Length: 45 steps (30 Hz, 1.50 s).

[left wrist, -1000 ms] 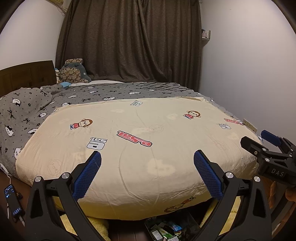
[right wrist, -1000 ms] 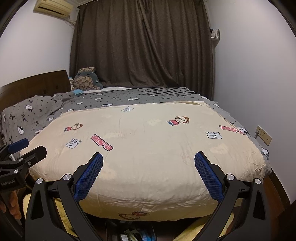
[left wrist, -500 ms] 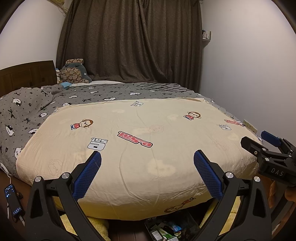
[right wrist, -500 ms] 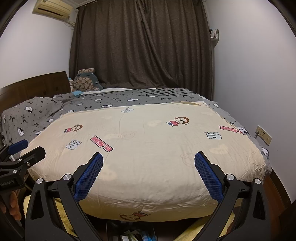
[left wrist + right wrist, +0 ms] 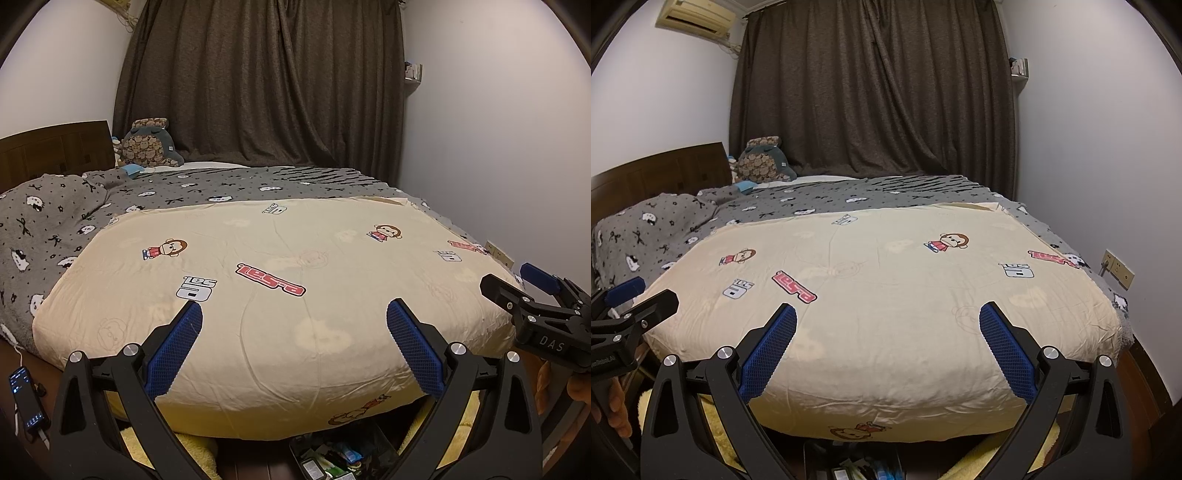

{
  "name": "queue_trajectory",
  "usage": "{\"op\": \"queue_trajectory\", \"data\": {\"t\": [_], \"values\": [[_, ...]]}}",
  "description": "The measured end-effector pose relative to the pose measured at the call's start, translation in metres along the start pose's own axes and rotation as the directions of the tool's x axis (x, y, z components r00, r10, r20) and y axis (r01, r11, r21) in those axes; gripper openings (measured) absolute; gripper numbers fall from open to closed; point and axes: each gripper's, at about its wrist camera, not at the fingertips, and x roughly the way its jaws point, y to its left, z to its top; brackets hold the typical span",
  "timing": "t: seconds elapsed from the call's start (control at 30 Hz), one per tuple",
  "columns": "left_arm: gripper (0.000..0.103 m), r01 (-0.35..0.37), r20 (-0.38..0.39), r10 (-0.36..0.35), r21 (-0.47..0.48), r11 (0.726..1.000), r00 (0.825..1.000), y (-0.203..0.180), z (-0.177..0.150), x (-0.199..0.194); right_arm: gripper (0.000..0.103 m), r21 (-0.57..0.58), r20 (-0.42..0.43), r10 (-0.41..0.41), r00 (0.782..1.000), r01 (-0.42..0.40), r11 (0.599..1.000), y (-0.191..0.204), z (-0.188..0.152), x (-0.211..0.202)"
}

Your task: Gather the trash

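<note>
Hovering over the cream quilt, both grippers' jaws stand spread wide, holding nothing.

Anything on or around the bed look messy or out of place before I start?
The cream quilt lies smooth with nothing on it. Below the bed's near edge a dark bin holds jumbled wrappers. A phone lies on the floor at left with its cable trailing.

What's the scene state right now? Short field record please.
place: bedroom, foot of bed
bed top: cream quilt over grey blanket
left tongs: open, empty, above quilt edge
right tongs: open, empty, above quilt edge
trash: dark bin of wrappers on floor under bed end
other: phone on floor, plush toy by headboard
</note>
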Motion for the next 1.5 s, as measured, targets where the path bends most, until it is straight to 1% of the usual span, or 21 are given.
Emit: {"op": "queue_trajectory", "data": {"t": [1.2, 1.4, 1.5], "values": [[0.095, -0.008, 0.009, 0.008, 0.006, 1.000, 1.000, -0.0024, 0.0046, -0.0026, 0.099, 0.006, 0.004, 0.000, 1.000, 0.000, 1.000, -0.0006, 0.0028, -0.0012], [0.095, -0.029, 0.008, 0.029, 0.012, 0.999, 1.000, -0.0028, 0.0063, -0.0045, 0.099, 0.009, 0.004, -0.003, 1.000, 0.003, 1.000, -0.0013, 0.0032, -0.0010], [0.095, -0.013, 0.002, 0.013, 0.000, 1.000, 1.000, -0.0016, 0.0070, -0.0052, 0.099, 0.006, 0.003, -0.004, 1.000, 0.004, 1.000, -0.0015, 0.0031, -0.0008]]}}
